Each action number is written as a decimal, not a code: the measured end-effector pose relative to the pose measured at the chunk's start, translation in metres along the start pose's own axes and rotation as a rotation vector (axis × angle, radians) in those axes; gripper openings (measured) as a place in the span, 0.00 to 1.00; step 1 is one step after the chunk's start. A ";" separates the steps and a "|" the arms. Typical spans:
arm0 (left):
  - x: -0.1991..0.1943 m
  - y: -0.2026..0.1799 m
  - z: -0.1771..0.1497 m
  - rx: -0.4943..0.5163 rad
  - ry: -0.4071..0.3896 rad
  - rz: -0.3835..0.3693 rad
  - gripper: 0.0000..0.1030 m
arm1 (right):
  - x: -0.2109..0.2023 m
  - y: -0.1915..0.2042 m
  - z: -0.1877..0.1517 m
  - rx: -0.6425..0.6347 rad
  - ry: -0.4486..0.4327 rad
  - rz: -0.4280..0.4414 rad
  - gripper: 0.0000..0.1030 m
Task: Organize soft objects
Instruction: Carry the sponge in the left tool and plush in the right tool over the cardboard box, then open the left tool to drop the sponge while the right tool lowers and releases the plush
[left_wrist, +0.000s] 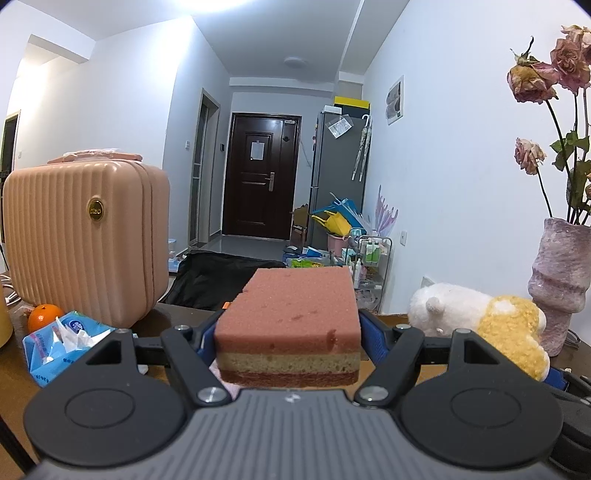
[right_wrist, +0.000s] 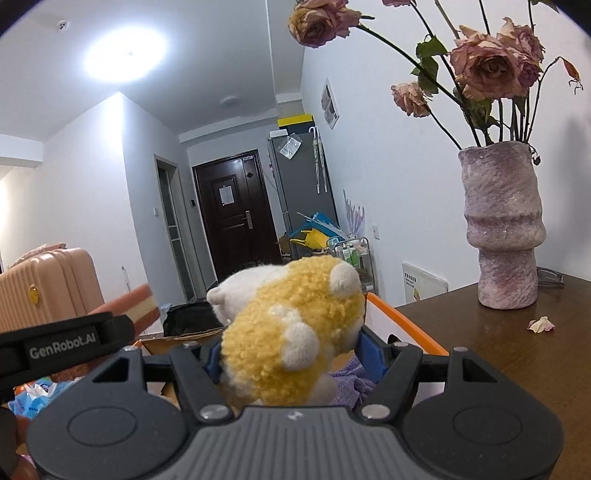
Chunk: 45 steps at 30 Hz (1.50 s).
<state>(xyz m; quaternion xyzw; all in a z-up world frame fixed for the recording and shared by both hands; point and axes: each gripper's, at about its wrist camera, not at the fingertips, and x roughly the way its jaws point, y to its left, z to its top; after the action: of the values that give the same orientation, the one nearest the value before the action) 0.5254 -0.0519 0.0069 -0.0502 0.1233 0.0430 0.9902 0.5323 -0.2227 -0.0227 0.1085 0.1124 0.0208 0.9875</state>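
We see, at the left of our tabletop (left_wrist: 177, 314), a ribbed pink suitcase (left_wrist: 85, 240) standing upright, the biggest thing in the left wrist view, w/ an orange (left_wrist: 43, 315) and a blue tissue pack (left_wrist: 62, 339) just in front of it. At far right a mottled purple vase (right_wrist: 504, 229) of dried roses (right_wrist: 484, 68) stands on the dark wood, a fallen petal (right_wrist: 541, 325) near its foot in the right wrist view. Between the two grippers sits an open cardboard box (right_wrist: 406, 317) w/ an orange rim; purple cloth (right_wrist: 351, 384) shows inside it, below the toy. Our right gripper (right_wrist: 291, 354) is clamped on a yellow-and-white plush toy (right_wrist: 291, 328), blue pads (right_wrist: 371, 354) pressed into its curly flank, the toy held up over the box & facing away from the lens. In the left wrist view the same toy hangs at right, near the vase. Our left gripper (left_wrist: 288, 332) is clenched on a layered sponge (left_wrist: 291, 317), pink on top, tan in the middle, dark red below, gripped at both sides and held level above the table, clear of the wood. From the right wrist view, the sponge's end pokes out past the left gripper's black body, marked GenRobot.AI.
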 end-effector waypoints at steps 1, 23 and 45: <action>0.002 0.000 0.000 0.002 0.000 -0.001 0.73 | 0.001 0.001 0.000 -0.001 0.001 0.000 0.67; 0.030 -0.011 -0.006 0.080 0.020 0.001 0.73 | 0.032 -0.004 0.003 0.001 0.063 -0.002 0.67; 0.024 0.005 -0.005 0.014 -0.020 0.028 1.00 | 0.036 -0.016 -0.002 0.067 0.107 -0.051 1.00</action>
<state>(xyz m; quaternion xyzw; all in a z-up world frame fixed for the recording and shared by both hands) 0.5464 -0.0461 -0.0046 -0.0413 0.1145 0.0564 0.9910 0.5672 -0.2359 -0.0356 0.1374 0.1683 -0.0022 0.9761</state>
